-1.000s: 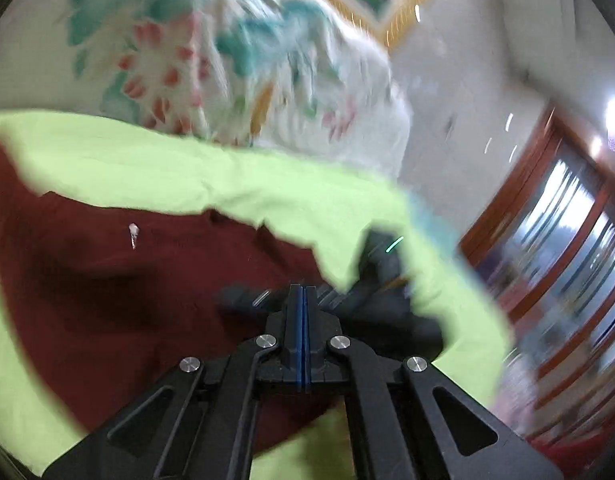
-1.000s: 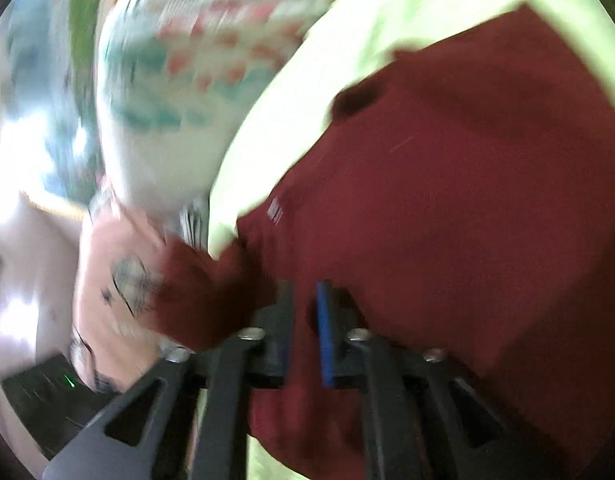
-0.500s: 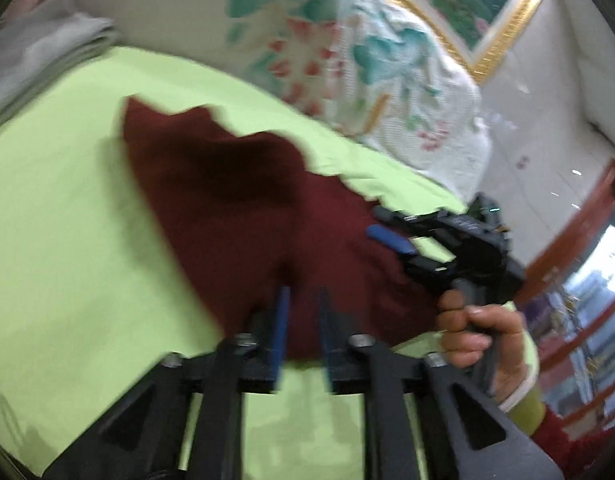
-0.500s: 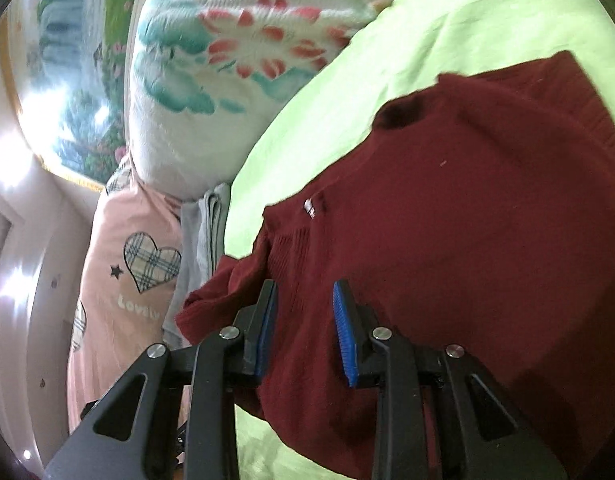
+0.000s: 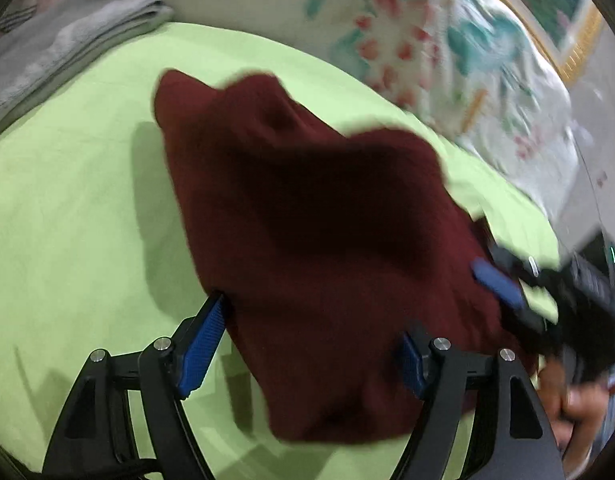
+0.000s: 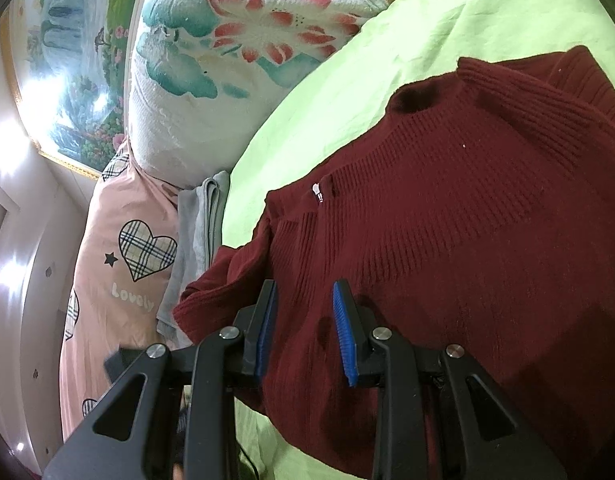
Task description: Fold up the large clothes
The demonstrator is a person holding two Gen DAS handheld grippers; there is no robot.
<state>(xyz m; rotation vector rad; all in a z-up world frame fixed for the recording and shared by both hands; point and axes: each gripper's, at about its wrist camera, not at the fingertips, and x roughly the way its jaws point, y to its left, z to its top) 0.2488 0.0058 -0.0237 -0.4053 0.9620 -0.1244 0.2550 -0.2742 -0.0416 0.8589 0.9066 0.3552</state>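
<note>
Here the dark red sweater [image 6: 447, 220] lies spread on the green bed sheet [image 6: 327, 92], its collar toward ten o'clock in the right wrist view. The left tool [image 5: 311, 344] is opening, its blue pads wide apart with the sweater's near edge lying between them, not pinched. The right tool [image 6: 303, 328] hovers over the sweater with its pads partly apart, a fold of knit showing in the gap; I cannot tell whether they press it. A flowered pillow [image 6: 227, 48] sits at twelve o'clock, a pink pillow [image 6: 119, 264] at nine, folded grey cloth [image 6: 195, 236] between.
</note>
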